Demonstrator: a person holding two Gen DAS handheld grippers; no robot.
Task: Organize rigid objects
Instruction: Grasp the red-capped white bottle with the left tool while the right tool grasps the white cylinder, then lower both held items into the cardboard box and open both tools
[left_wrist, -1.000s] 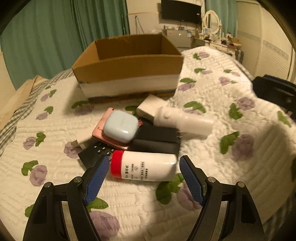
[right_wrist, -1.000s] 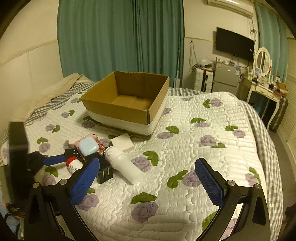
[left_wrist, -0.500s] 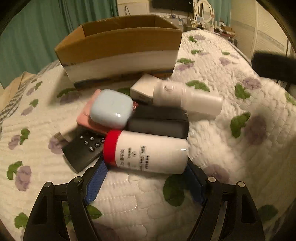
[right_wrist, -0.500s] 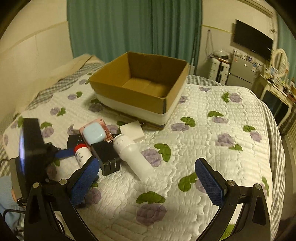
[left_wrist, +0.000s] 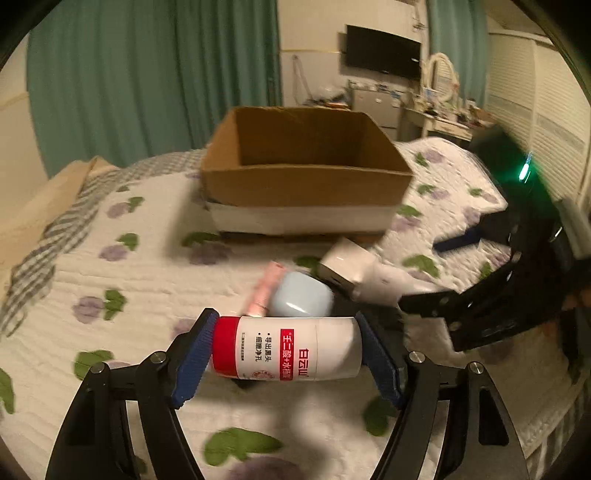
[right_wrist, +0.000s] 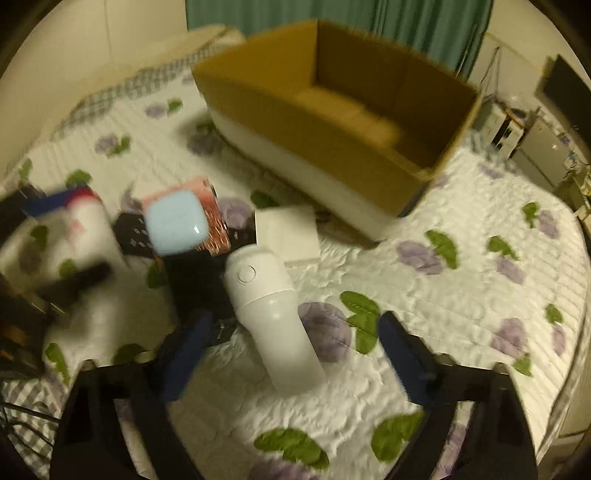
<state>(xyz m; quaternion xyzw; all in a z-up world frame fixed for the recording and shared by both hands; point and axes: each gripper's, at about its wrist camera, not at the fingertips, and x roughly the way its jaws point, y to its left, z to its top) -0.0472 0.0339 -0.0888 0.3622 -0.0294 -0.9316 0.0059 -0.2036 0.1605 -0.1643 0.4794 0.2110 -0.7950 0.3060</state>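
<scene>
Between the left gripper's (left_wrist: 286, 349) blue pads sits a white bottle (left_wrist: 291, 349) (red cap), held tight. Right gripper (right_wrist: 291, 345) gapes wide around a white tube (right_wrist: 271, 314).

You see a white bottle (left_wrist: 291, 349) with a red cap and red and black print, set between your left gripper's (left_wrist: 286, 354) blue pads on black arms. Behind it lie a pale blue case (left_wrist: 301, 295) and a pink card (left_wrist: 260, 295). The box (left_wrist: 306, 184) is brown cardboard with a white band low on its front. The quilt (left_wrist: 122, 280) is white, patterned with purple flowers and green leaves, and its edge is grey check. The curtains (left_wrist: 147, 74) are teal. In your right wrist view, a plain white cylinder (right_wrist: 273, 310) lies ahead of the right gripper's (right_wrist: 295, 343) dark blue pads, beside a black block (right_wrist: 195, 280) and a white square box (right_wrist: 286, 232).
</scene>
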